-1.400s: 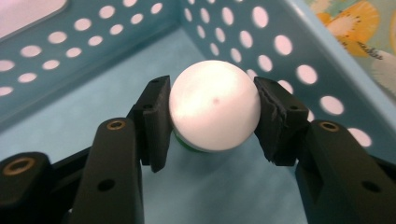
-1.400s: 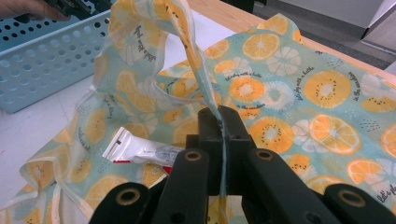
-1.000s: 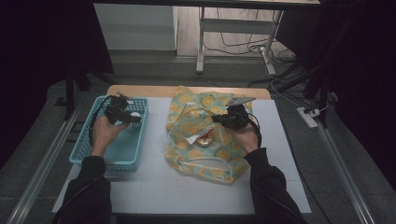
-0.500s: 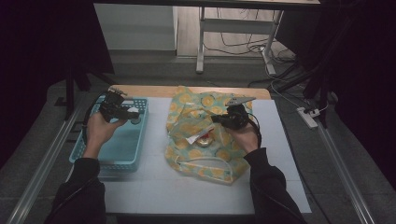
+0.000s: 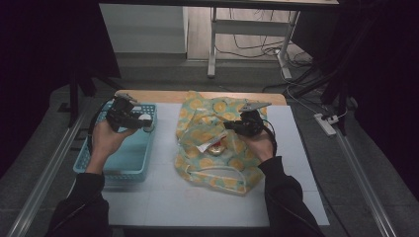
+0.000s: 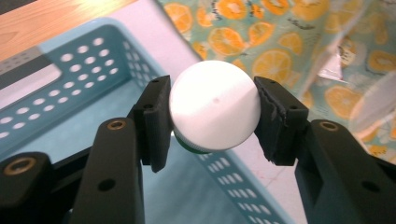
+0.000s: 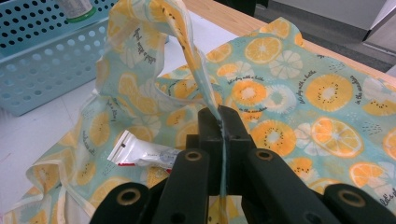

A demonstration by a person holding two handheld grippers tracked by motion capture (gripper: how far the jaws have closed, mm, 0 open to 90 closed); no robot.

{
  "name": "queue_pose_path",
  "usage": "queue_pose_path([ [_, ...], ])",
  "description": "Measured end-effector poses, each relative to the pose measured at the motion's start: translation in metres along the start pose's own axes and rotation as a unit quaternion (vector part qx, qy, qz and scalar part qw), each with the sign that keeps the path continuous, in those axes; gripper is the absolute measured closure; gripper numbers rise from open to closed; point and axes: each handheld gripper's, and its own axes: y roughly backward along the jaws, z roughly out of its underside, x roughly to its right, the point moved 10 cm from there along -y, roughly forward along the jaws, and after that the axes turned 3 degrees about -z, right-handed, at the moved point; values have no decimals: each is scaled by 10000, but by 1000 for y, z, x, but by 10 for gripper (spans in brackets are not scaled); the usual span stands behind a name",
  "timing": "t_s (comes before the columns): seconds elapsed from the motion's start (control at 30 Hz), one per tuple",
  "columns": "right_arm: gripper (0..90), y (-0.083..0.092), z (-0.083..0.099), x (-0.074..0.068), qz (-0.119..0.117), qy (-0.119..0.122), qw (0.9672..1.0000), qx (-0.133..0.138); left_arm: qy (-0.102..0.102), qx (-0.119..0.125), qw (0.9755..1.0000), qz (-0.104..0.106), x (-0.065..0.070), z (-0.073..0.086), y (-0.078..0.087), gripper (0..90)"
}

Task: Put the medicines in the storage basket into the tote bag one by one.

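Right gripper view: tube (image 7: pixel 142 154) in bag (image 7: pixel 299 107) (open).

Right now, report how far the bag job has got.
Done: right gripper pinches the fruit-print bag open. In hand: left gripper holds a white-capped jar above the blue basket. Left: the white tube sits in the bag's mouth.

white tube (image 7: pixel 144 154) — on cloth | power strip (image 5: pixel 326 124) — floor, right

High view overhead facing forward, gripper views close, sharing basket (image 5: pixel 129 154) and bag (image 5: pixel 217 143)
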Motion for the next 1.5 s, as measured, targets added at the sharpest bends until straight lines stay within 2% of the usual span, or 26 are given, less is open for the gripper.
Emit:
queue_pose_path([
  [0.2,890,-1,1,1,5,-8,10000,-8,-157,57,9996,242,24,-4,-3,503],
  [0.43,890,0,1,1,6,-21,10000,-10,-461,29,9979,465,55,-10,-12,503],
  [0.8,890,0,1,4,29,-43,10000,-1,-855,52,9929,820,99,-23,-30,503],
  [1.1,890,1,1,3,31,-36,10000,5,-1055,77,9893,1006,131,-36,-53,502],
  [1.5,889,1,1,5,49,-48,10000,4,-1327,77,9849,1108,163,-52,-83,502],
])
